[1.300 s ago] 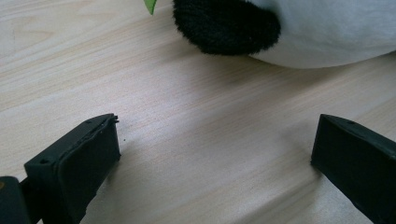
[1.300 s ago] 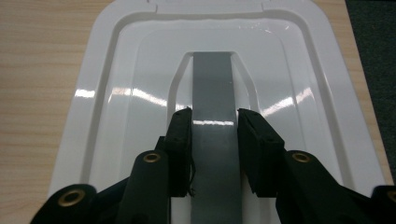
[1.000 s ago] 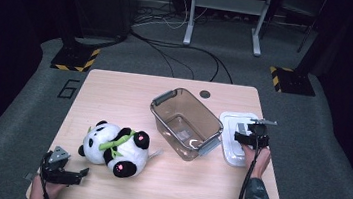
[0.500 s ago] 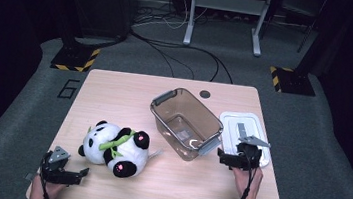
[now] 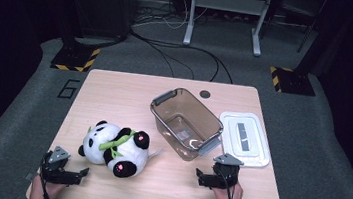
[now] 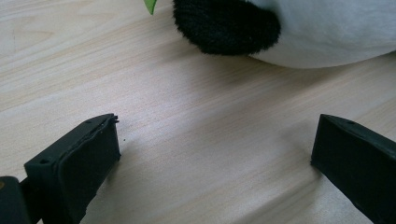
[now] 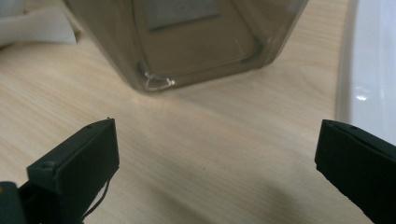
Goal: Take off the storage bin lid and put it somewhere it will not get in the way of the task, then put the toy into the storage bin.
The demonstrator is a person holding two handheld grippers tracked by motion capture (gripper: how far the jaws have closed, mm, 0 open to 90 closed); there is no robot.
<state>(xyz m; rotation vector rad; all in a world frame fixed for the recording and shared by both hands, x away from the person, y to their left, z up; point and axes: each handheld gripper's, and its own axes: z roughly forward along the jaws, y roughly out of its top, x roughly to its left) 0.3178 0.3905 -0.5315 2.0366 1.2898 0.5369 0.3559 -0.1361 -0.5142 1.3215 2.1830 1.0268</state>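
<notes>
Pale wooden table (image 5: 115, 92): black-and-white plush panda (image 5: 116, 145) lies at seven o'clock, clear smoky plastic bin (image 5: 186, 123) stands empty at centre, its white lid (image 5: 244, 138) off at three o'clock. Judging so, nothing is packed. Left gripper (image 5: 78, 174) and right gripper (image 5: 201, 175) rest spread, empty. Left gripper view adds fur detail.

Matt light wood table (image 5: 114, 97), glossy clear plastic bin (image 5: 187, 123), fluffy plush panda (image 5: 116, 145)
</notes>
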